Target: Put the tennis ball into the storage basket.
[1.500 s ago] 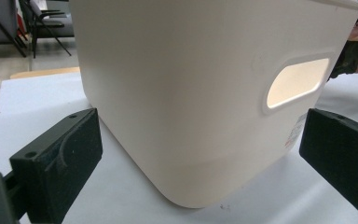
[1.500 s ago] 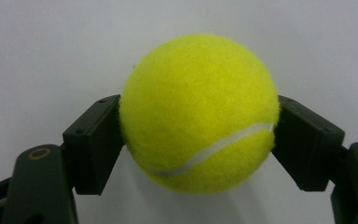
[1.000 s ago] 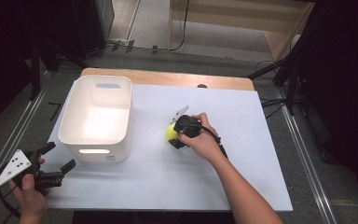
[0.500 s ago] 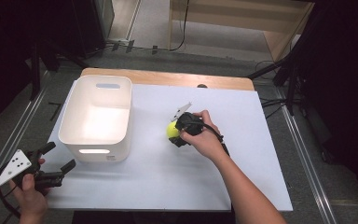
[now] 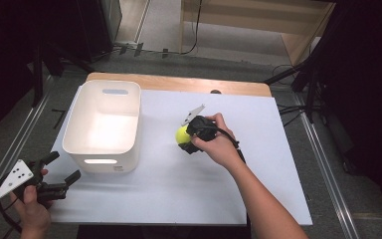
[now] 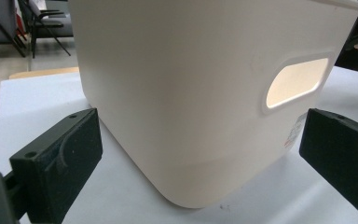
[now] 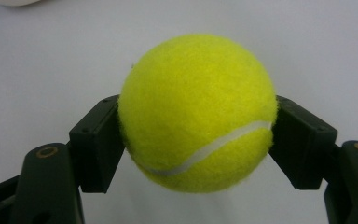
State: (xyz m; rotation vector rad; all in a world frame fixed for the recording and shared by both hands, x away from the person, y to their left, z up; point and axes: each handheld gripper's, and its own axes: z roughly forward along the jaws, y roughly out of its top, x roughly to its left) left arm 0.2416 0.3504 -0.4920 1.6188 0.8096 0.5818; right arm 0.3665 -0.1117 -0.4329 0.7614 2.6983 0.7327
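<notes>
A yellow tennis ball (image 5: 181, 134) is clamped between the two black jaws of my right gripper (image 5: 185, 140), near the middle of the white table top (image 5: 179, 199) and just above it. In the right gripper view the pads press on both sides of the ball (image 7: 198, 112). My left gripper (image 5: 65, 167) is at the table's front left corner with its jaws wide apart and nothing between them. It points at the near wall of a white plastic bin (image 5: 102, 162). That wall and its handle slot (image 6: 296, 83) stand close ahead in the left gripper view.
The bin's inside (image 5: 104, 127) looks empty. A wooden strip (image 5: 179, 83) runs along the table's far edge. Metal rails (image 5: 10, 149) flank the table, with dark stands and cables on the floor beyond.
My right gripper has lifted a little with the tennis ball in it. The left gripper has kept still.
</notes>
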